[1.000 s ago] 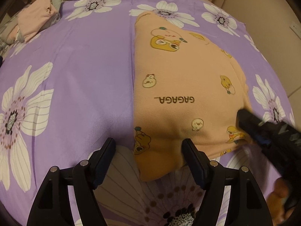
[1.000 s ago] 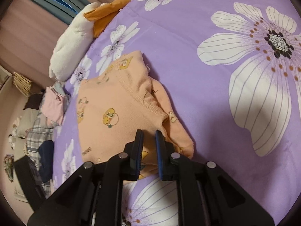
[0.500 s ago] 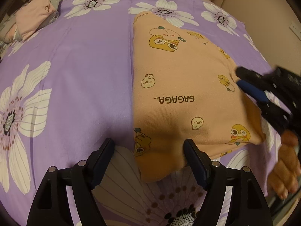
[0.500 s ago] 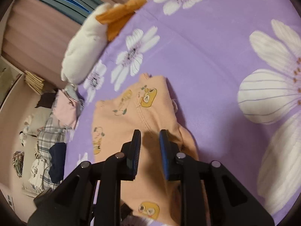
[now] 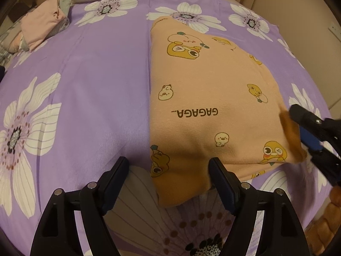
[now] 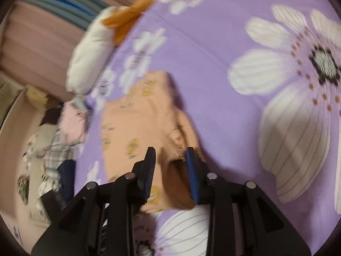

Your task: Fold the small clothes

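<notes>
— What's changed in the last second?

— The right gripper (image 6: 170,166) went from jaws nearly together, up and back, to jaws apart around the raised near-right corner of the peach garment (image 5: 204,98). A fold of cloth sits between them, not yet clamped (that view is blurred).

— And the left gripper (image 5: 169,178)?

— Hardly moved: jaws wide apart, straddling the garment's near corner, holding nothing.

— So where does the folding stand?

— I'd say the side fold is laid and a new pinch is being set up for the next fold.

— The room?

— The garment lies on the bed's purple flowered sheet (image 5: 91,81); a white pillow (image 6: 87,64) at the head, a pink folded cloth (image 5: 40,24) at the far left edge.
</notes>
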